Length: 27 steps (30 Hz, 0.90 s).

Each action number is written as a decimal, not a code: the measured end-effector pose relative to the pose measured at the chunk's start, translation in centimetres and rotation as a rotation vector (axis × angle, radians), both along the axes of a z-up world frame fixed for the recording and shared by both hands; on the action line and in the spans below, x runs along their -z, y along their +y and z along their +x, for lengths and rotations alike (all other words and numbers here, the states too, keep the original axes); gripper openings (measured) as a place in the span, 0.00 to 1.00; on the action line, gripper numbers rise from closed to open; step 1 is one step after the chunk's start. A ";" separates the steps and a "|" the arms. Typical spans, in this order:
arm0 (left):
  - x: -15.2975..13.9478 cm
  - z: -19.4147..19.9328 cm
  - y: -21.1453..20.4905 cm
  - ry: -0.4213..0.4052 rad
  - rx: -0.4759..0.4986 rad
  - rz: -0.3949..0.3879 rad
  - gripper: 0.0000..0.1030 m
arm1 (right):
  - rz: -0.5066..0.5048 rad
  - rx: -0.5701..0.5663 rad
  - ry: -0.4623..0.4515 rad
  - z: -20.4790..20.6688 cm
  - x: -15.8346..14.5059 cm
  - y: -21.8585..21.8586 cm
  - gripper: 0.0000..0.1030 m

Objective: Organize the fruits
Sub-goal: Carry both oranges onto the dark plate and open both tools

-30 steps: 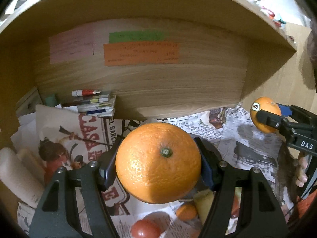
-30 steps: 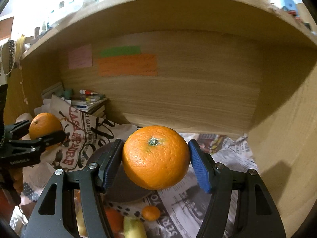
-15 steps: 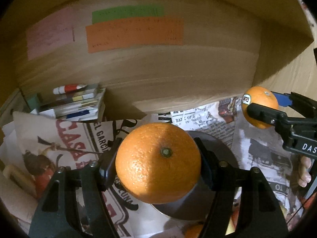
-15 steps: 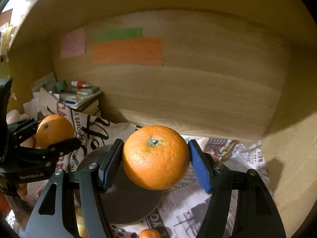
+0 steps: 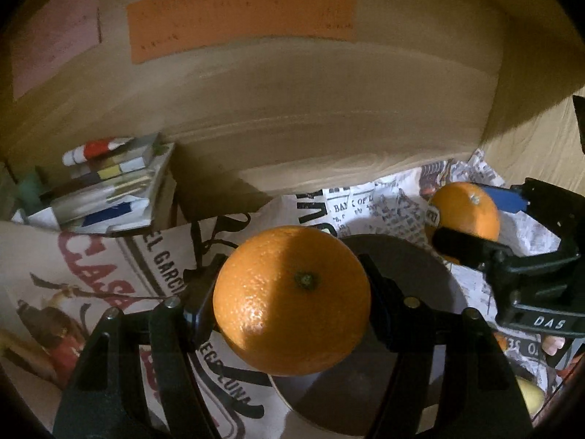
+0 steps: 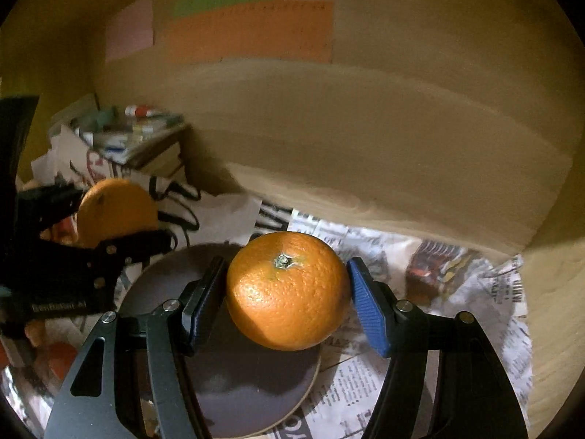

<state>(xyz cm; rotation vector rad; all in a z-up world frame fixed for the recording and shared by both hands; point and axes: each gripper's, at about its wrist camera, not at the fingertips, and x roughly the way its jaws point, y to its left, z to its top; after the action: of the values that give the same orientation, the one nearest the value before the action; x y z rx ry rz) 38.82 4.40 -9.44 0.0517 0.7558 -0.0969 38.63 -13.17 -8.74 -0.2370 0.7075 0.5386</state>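
Observation:
My left gripper [image 5: 289, 300] is shut on a large orange [image 5: 292, 298] and holds it above the left part of a dark round plate [image 5: 413, 274]. My right gripper [image 6: 287, 292] is shut on a second orange [image 6: 289, 289] over the plate's [image 6: 234, 376] right side. The right gripper's orange [image 5: 464, 212] shows at the right in the left wrist view. The left gripper's orange [image 6: 113, 210] shows at the left in the right wrist view. Both hang inside a wooden shelf nook lined with newspaper [image 6: 420, 311].
A stack of books with a red and white tube on top [image 5: 106, 183] sits at the back left. Coloured paper notes [image 5: 237, 14] are stuck on the back wall. The nook's right wall [image 6: 548, 311] stands close. A yellowish fruit [image 5: 530, 398] shows at the lower right.
Both grippers have moved forward and deeper into the nook, each still holding its orange. The plate now lies right under them and the loose fruit in front has dropped out of view.

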 end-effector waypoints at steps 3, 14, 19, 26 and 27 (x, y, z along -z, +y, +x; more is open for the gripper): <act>0.7 0.8 -0.3 0.025 0.009 0.023 0.67 | -0.019 -0.012 0.032 0.6 1.1 0.2 0.61; 2.8 2.9 -1.1 0.134 0.057 0.006 0.67 | -0.052 -0.032 0.143 2.6 4.1 0.5 0.61; 3.4 3.7 -1.4 0.180 0.070 -0.006 0.67 | -0.076 -0.047 0.128 2.2 4.4 0.6 0.62; 4.8 4.6 -1.7 0.251 0.071 -0.013 0.67 | -0.089 -0.068 0.111 1.8 4.3 0.7 0.76; 5.1 4.8 -1.8 0.266 0.071 -0.012 0.67 | -0.092 -0.069 0.108 1.7 4.2 0.6 0.79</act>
<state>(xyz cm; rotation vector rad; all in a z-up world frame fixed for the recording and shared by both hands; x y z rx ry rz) 43.61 2.60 -14.51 0.0552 1.0194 -0.1781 40.35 -12.52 -12.98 -0.3210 0.8325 0.5883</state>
